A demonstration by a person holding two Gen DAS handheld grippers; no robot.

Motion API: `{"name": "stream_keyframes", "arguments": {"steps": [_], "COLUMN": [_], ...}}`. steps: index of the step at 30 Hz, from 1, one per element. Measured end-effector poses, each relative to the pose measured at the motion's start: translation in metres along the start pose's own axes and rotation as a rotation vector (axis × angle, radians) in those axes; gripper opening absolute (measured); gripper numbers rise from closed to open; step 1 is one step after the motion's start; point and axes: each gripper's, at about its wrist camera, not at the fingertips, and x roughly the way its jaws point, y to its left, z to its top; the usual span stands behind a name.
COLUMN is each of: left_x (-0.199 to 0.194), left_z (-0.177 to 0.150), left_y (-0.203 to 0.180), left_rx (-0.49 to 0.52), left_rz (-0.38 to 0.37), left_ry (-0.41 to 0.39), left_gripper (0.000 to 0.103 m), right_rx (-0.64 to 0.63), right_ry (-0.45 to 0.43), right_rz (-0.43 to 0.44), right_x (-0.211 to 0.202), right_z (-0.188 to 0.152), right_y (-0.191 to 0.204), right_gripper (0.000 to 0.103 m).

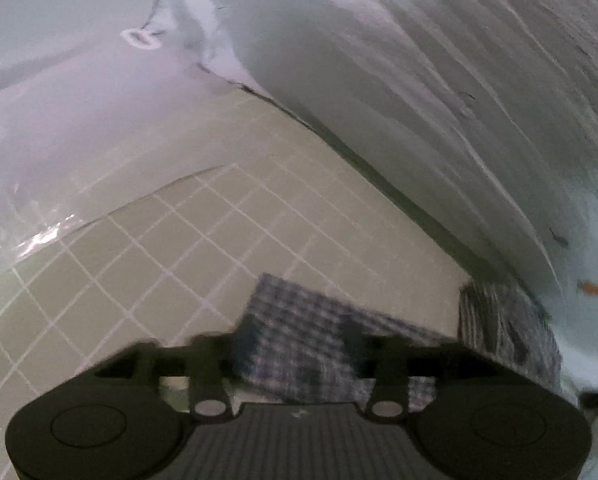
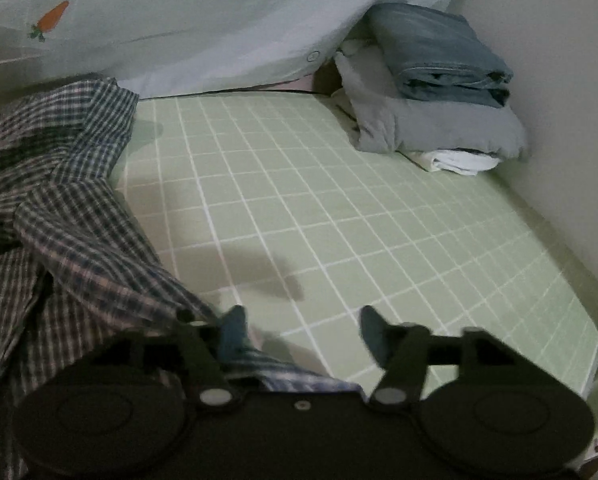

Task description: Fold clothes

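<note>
Green grid-patterned sheet (image 2: 339,216) covers the bed I work on, and most of it lies bare between the shirt and the wall (image 2: 559,80) at the right of my right view. That wall closes the sheet's far right edge; a pale curtain printed with carrots (image 2: 187,16) hangs along the back edge.

My checked shirt (image 2: 59,200) lies crumpled at the left of the right view, one corner trailing down to my right gripper (image 2: 303,330). Its fingers stand wide apart, the left one touching the cloth (nothing is pinched between them).

A stack of folded clothes (image 2: 439,92), jeans on top, sits in the far right corner against the wall, well apart from the shirt.

My left gripper (image 1: 295,350) has shirt (image 1: 299,332) cloth between its fingers, but blur keeps me from telling whether they clamp it. Pale bedding (image 1: 419,100) rises just beyond.
</note>
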Motion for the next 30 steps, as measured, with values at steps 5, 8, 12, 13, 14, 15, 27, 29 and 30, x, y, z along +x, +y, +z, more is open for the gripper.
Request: {"name": "stream_keyframes", "arguments": {"steps": [5,8,12,13,14,15,27,29,30], "left_x": [-0.022,-0.034,-0.053,-0.058,-0.063,-0.070,-0.137,-0.143,-0.148], "left_z": [-0.034,-0.066,-0.112,-0.123,-0.133,-0.144,-0.241,-0.253,-0.259], "left_y": [-0.024,-0.035,-0.048,-0.051,-0.052,-0.054,-0.066,-0.066,-0.066], "left_rx": [0.090,0.150,0.199,0.202,0.204,0.209,0.180,0.162,0.160], "left_rz": [0.005,-0.015,-0.038,-0.044,-0.050,-0.053,0.047,0.067,0.073], "left_ry": [0.010,0.042,0.098,0.110,0.117,0.122,0.095,0.094,0.087], "left_gripper": [0.083,0.086,0.086,0.086,0.086,0.086,0.087,0.087,0.087], "right_rx": [0.028,0.009,-0.127,-0.145,-0.150,-0.141,-0.020,-0.013,-0.034], "right_ry": [-0.045,-0.077,-0.098,-0.091,-0.076,-0.059,-0.005,0.006,0.009], "right_rz": [0.019,0.049,0.103,0.127,0.152,0.174,0.291,0.311,0.318], "right_x": [-0.014,-0.026,-0.042,-0.043,-0.043,-0.042,-0.010,-0.005,-0.004], "right_z": [-0.001,-0.013,-0.043,-0.051,-0.055,-0.059,-0.068,-0.069,-0.071], "right_y": [-0.018,-0.025,-0.024,-0.026,-0.028,-0.034,-0.104,-0.114,-0.114], "right_gripper": [0.092,0.100,0.103,0.103,0.103,0.103,0.103,0.102,0.100]}}
